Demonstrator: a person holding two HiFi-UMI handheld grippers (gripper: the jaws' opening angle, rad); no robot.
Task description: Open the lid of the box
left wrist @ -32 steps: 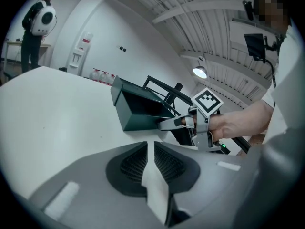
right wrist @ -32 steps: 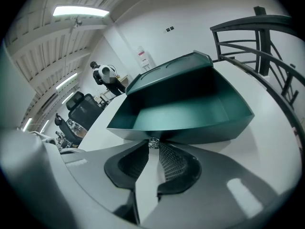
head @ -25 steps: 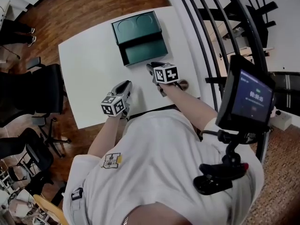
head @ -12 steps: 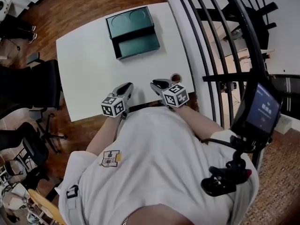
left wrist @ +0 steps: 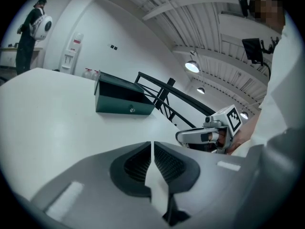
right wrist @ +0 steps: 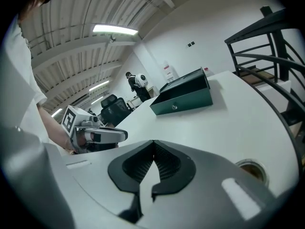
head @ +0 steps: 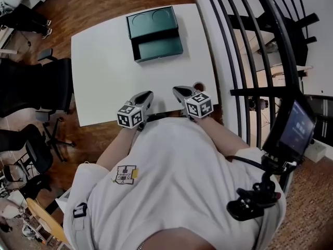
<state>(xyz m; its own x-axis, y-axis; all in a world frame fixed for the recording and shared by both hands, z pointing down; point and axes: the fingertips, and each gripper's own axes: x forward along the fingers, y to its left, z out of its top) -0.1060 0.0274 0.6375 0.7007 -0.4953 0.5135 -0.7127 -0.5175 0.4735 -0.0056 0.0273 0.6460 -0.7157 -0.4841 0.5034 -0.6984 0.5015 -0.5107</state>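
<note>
Head view: the green box (head: 156,33) sits at the counter's (head: 104,72) far edge, lid (head: 152,20) open. The left gripper (head: 144,97) and right gripper (head: 179,91) hover at the near edge, well apart from it.

Left gripper view: jaws clenched, nothing between them.

Right gripper view: jaws clenched, empty; the box lies beyond.

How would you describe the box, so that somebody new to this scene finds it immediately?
Start at the white table. Near its far edge, at the top of the head view, sits the box. It is the only dark green thing on the table, and its open lid shows two round hollows.
</note>
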